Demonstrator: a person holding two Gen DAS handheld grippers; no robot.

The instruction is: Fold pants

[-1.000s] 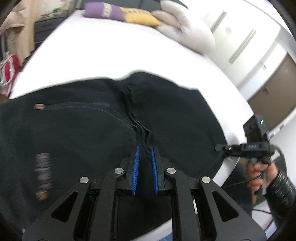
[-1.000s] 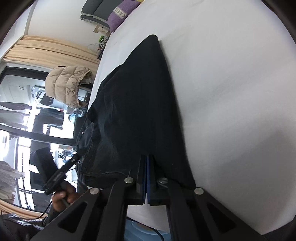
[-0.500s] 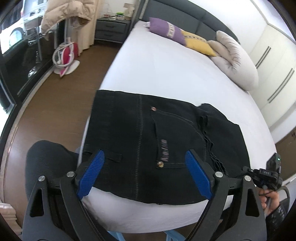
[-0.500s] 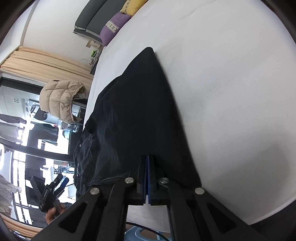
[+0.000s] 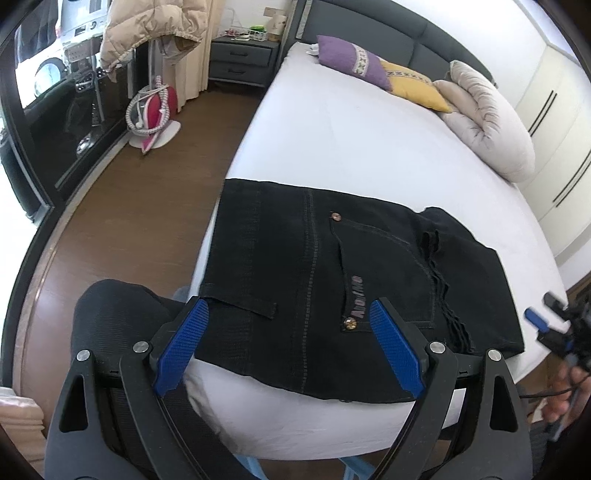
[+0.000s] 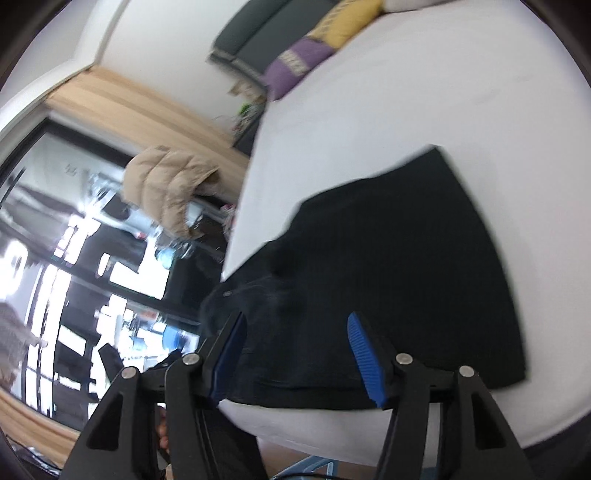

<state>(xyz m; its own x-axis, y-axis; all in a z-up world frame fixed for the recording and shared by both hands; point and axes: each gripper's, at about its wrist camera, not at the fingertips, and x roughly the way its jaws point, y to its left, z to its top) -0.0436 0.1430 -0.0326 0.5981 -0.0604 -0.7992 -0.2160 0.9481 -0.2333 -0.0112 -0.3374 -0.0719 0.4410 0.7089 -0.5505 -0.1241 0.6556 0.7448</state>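
Note:
The black pants (image 5: 332, 273) lie folded into a compact rectangle on the near corner of the white bed (image 5: 351, 140), back pocket and its label facing up. My left gripper (image 5: 288, 303) hovers above their near edge, open wide, with nothing between its blue pads. In the right wrist view, my right gripper (image 6: 295, 321) is above the near edge of the pants (image 6: 388, 258). Its jaws are opening and the pads press on nothing. The right gripper (image 5: 550, 325) also shows blurred at the left wrist view's right edge, held by a hand.
Purple (image 5: 351, 61), yellow and beige pillows (image 5: 487, 122) lie at the head of the bed. A nightstand (image 5: 240, 62), a hanging beige jacket (image 5: 155, 29) and a red appliance (image 5: 155, 110) stand across the wood floor on the left. A person's dark knee (image 5: 110, 314) is beside the bed corner.
The left gripper let go of the pants, opened wide and drew back from them. The right gripper released the pants' edge, lifted and spread its jaws.

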